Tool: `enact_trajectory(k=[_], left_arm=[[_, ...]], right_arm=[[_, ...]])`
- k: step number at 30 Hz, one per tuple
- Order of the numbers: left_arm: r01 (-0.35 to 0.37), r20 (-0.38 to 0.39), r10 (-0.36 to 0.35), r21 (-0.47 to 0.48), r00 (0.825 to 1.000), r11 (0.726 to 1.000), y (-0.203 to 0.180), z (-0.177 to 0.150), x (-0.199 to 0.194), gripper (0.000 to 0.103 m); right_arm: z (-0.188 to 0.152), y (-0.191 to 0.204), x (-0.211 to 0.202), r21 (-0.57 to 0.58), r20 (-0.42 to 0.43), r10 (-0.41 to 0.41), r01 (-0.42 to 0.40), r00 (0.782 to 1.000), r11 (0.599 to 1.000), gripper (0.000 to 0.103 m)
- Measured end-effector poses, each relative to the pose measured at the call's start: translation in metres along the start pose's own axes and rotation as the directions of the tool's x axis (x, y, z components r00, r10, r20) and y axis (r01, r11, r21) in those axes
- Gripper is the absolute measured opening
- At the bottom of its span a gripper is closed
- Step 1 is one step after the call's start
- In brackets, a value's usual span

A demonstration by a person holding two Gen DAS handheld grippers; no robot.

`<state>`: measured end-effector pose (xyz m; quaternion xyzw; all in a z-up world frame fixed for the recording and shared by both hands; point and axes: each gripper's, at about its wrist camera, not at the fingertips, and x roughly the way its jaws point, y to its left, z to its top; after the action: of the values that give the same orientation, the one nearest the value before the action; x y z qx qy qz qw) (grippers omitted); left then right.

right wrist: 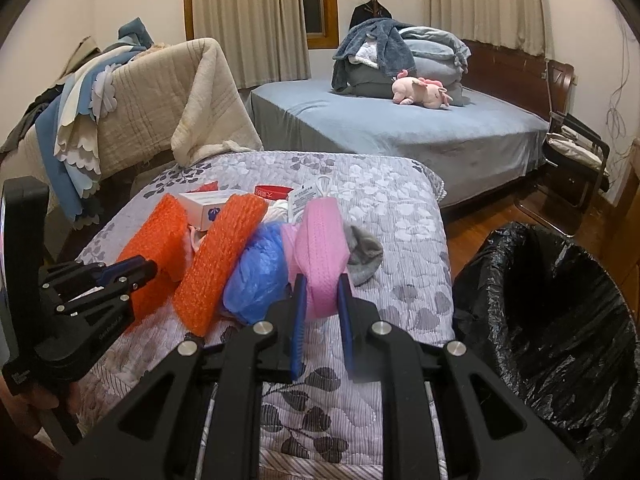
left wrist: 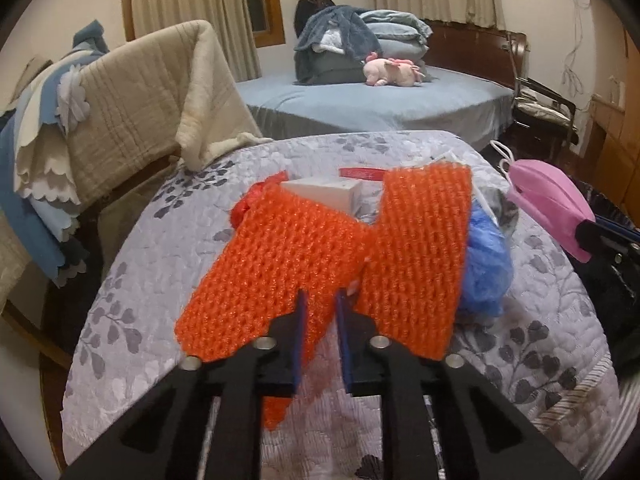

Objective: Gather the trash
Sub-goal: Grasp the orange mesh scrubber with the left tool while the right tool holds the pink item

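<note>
An orange foam net, folded into two humps, lies on the leaf-patterned quilt. My left gripper is shut on its near edge, with orange mesh filling the gap between the blue pads. The right wrist view shows that gripper pinching the net from the left. My right gripper is shut on a pink face mask, held upright above the quilt. The mask also shows at the right of the left wrist view. A crumpled blue plastic bag sits between net and mask.
A white box, a red band, a printed wrapper and a grey sock lie behind. A bin with a black liner stands open at the right. A blanket-draped sofa is left, a blue bed beyond.
</note>
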<state>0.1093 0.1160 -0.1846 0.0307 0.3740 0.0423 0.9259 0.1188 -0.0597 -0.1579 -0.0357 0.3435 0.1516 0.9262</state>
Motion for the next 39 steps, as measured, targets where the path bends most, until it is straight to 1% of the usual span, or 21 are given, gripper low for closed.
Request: enact_trajectory(k=[1,2,4,6,8,10,11,12,13,14,15,17,18,21,25,29,33,39], left_arm=[[-0.010,-0.006,0.010,-0.003,1.000,1.000,0.001,-0.001,0.001,0.056],[-0.027,0.000,0.027,-0.010,1.000,1.000,0.002,-0.002,0.001,0.073],[-0.031,0.012,0.032,-0.008,0.999,0.999,0.004,-0.003,0.002,0.074],[-0.032,-0.005,0.032,0.007,0.999,0.999,0.004,-0.004,0.008,0.077],[-0.026,-0.033,0.026,0.006,0.999,1.000,0.007,-0.006,0.018,0.077],[-0.026,-0.048,0.026,0.005,0.998,1.000,0.010,-0.009,0.023,0.068],[-0.018,-0.056,0.018,0.002,0.998,1.000,0.013,-0.010,0.025,0.052],[-0.004,-0.066,0.004,-0.003,0.998,1.000,0.015,-0.010,0.026,0.043],[0.008,-0.066,-0.009,-0.020,0.998,1.000,0.020,-0.009,0.024,0.039],[0.012,-0.059,-0.014,-0.029,0.998,1.000,0.023,-0.008,0.021,0.029],[0.017,-0.047,-0.019,-0.036,0.999,0.999,0.026,-0.006,0.016,0.025],[0.034,-0.015,-0.034,-0.055,0.999,0.998,0.034,0.000,0.003,0.022],[0.047,0.000,-0.047,-0.071,0.999,0.996,0.039,0.003,-0.005,0.018],[0.081,0.034,-0.078,-0.114,0.996,0.990,0.052,0.015,-0.022,0.017],[0.118,0.060,-0.112,-0.124,0.992,0.985,0.053,0.027,-0.038,0.014],[0.152,0.066,-0.145,-0.117,0.987,0.981,0.040,0.037,-0.046,0.012],[0.185,0.085,-0.178,-0.083,0.980,0.979,0.018,0.046,-0.056,0.012],[0.254,0.094,-0.251,-0.014,0.963,0.967,-0.023,0.061,-0.067,0.012]], right_arm=[[0.000,0.000,0.000,0.000,-0.005,0.000,0.000,1.000,1.000,0.015],[-0.001,0.001,0.001,-0.001,-0.009,-0.001,0.001,1.000,1.000,0.015],[-0.001,0.002,0.004,-0.005,-0.014,-0.002,0.002,1.000,1.000,0.015],[0.000,0.003,0.006,-0.007,-0.018,-0.004,0.004,1.000,1.000,0.015],[0.001,0.004,0.009,-0.003,-0.022,-0.002,0.002,1.000,1.000,0.015],[0.002,0.005,0.011,-0.002,-0.026,-0.002,0.002,1.000,1.000,0.015],[0.002,0.005,0.012,-0.005,-0.028,-0.002,0.002,1.000,1.000,0.015],[0.002,0.006,0.012,-0.009,-0.030,-0.002,0.002,1.000,1.000,0.015],[0.003,0.007,0.012,-0.011,-0.031,-0.003,0.002,1.000,1.000,0.015],[0.003,0.007,0.012,-0.013,-0.031,-0.003,0.003,1.000,1.000,0.015],[0.004,0.008,0.012,-0.014,-0.030,-0.003,0.003,1.000,1.000,0.015],[0.005,0.008,0.011,-0.013,-0.027,-0.002,0.002,1.000,1.000,0.015],[0.006,0.008,0.010,-0.014,-0.023,-0.001,0.001,1.000,1.000,0.015],[0.010,0.008,0.004,-0.012,-0.003,0.000,0.000,1.000,1.000,0.015],[0.016,0.004,-0.006,0.006,0.033,0.004,-0.004,0.999,1.000,0.015],[0.020,-0.001,-0.017,0.021,0.060,0.002,-0.003,0.998,1.000,0.015],[0.023,-0.011,-0.027,0.042,0.070,-0.016,0.014,0.997,0.999,0.015],[0.024,-0.037,-0.047,0.083,0.079,-0.084,0.078,0.993,0.993,0.015]])
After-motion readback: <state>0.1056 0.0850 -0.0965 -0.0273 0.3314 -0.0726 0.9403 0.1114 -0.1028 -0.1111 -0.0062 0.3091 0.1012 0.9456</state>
